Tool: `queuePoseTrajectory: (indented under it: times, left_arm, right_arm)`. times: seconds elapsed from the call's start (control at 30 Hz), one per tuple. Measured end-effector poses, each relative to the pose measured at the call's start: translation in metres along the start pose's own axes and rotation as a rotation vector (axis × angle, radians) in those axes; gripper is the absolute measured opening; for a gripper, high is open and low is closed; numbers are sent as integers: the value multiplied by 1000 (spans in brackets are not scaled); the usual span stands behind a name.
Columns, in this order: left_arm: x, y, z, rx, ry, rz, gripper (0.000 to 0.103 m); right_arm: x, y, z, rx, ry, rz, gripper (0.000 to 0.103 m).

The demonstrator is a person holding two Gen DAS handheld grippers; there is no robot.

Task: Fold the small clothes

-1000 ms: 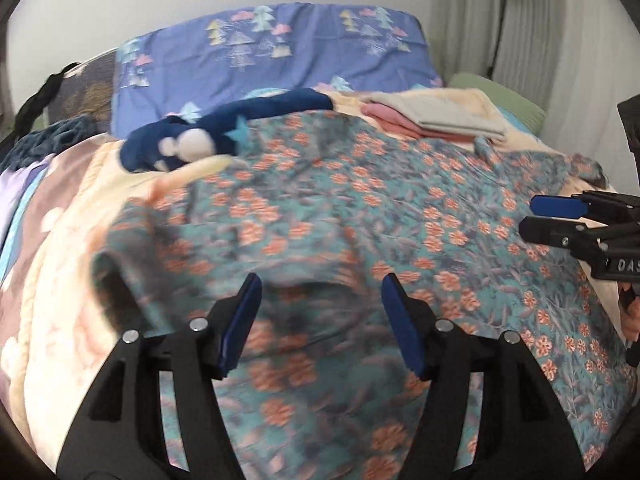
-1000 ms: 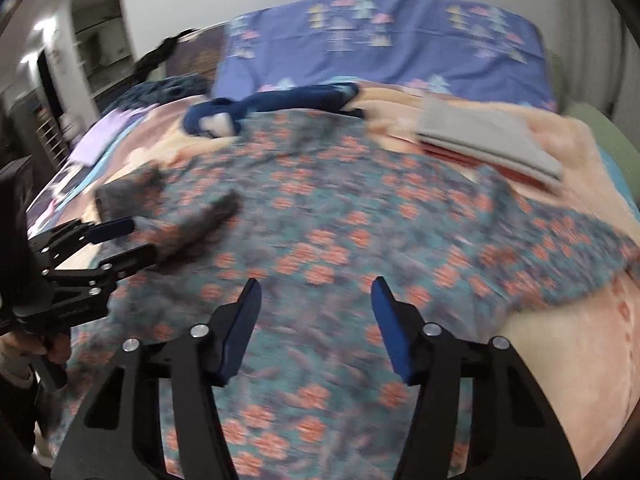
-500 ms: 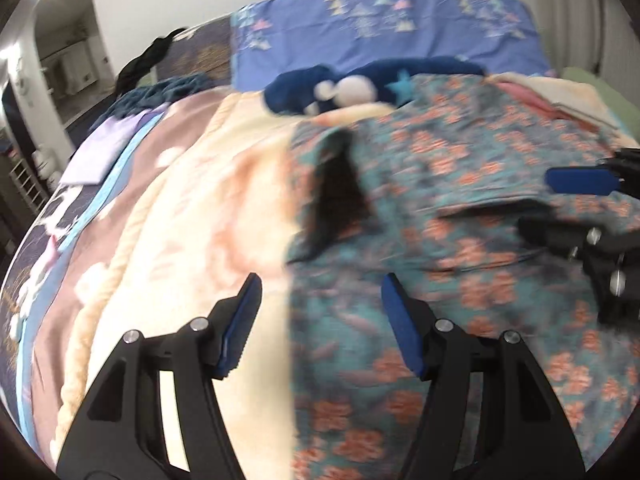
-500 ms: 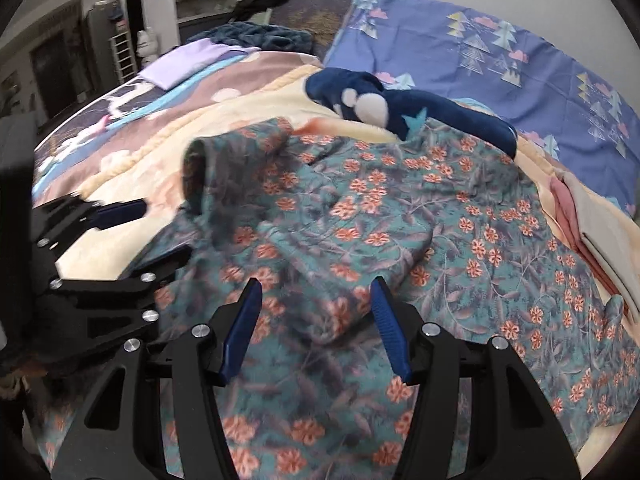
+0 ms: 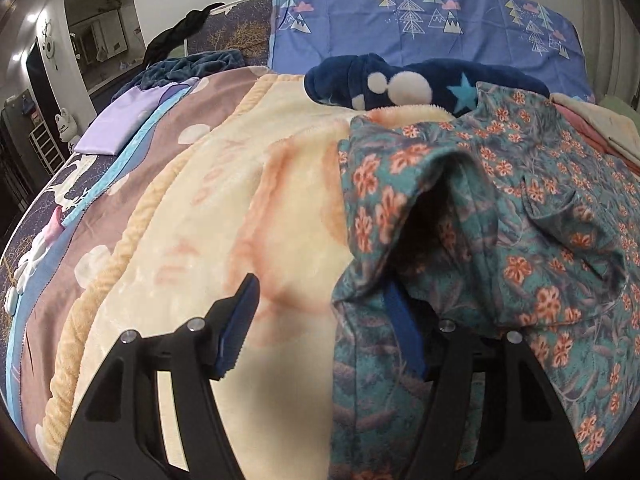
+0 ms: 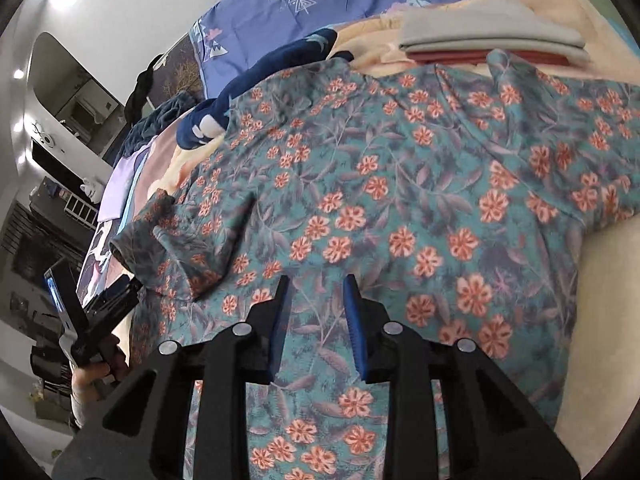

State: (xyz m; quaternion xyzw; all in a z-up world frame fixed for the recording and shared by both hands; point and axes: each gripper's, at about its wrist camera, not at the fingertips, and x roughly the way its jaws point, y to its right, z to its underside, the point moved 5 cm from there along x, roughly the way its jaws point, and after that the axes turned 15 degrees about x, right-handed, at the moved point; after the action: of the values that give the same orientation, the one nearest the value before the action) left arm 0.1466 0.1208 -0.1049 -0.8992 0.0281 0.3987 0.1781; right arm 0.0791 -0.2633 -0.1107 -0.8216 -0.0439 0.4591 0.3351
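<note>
shirt: floral, spread on bed blanket
left tongs: released, right finger under shirt's left edge fold
right tongs: jaws just closing, unclenched, over near hem

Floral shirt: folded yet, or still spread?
Mostly spread. The floral shirt lies open across the blanket; only its left sleeve is turned in over the body.

Home bedroom: bed with blankets, patterned pillow

Right tool narrowed over the floral shirt, gripping nothing.
</note>
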Motion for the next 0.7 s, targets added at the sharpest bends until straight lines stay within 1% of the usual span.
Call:
queuePoseTrajectory:
  times: [0.1,0.13,0.2,0.23,0.27,0.3,0.33,0.37,0.4,0.43,0.47,0.5,0.53,0.57,0.6,0.63,0.7]
  left_arm:
    - [-1,-1,-1,-7,5,-2,66]
    - [-1,-2,-3,-11,9,-3,66]
    - [-2,-3,-8,-9,20,-13,66]
    - [-2,-3,-12,-2,26,-21,66]
    - [-2,-2,-16,9,31,-31,66]
    - [-2,-2,-19,15,33,-37,66]
    - [-2,-2,-22,20,34,-47,66]
    - [-1,-2,-24,21,36,-58,66]
    - [0,-3,-26,23,35,-69,66]
    - [1,-5,-26,25,32,-84,65]
    - [2,-7,-25,21,30,-95,65]
    - [3,-10,-23,14,29,-99,65]
    - [4,-13,-20,0,28,-93,65]
    - [6,-17,-18,-14,22,-87,65]
    - [8,-20,-16,-25,17,-88,65]
    - [9,-23,-13,-40,13,-86,65]
    - [10,-24,-10,-55,12,-74,65]
  right_arm:
    - [-3,-47,8,-174,45,-20,30]
    - [2,-72,16,-271,51,-33,30]
    - [11,-121,36,-463,45,-40,42]
    - [20,-144,47,-559,45,-17,51]
    - [31,-160,53,-621,51,22,51]
    - [41,-167,54,-649,54,58,51]
    - [57,-174,53,-655,61,111,51]
    - [67,-176,50,-650,66,142,42]
    - [77,-175,46,-644,68,164,30]
    - [85,-171,41,-626,54,180,2]
    - [83,-162,34,-571,38,170,2]
    - [76,-152,28,-512,41,135,2]
    - [58,-137,16,-432,67,91,2]
    - [43,-126,9,-388,95,72,2]
    - [19,-104,0,-319,137,46,2]
    - [6,-87,-6,-265,148,26,2]
    - [-16,-45,-12,-141,127,-2,2]
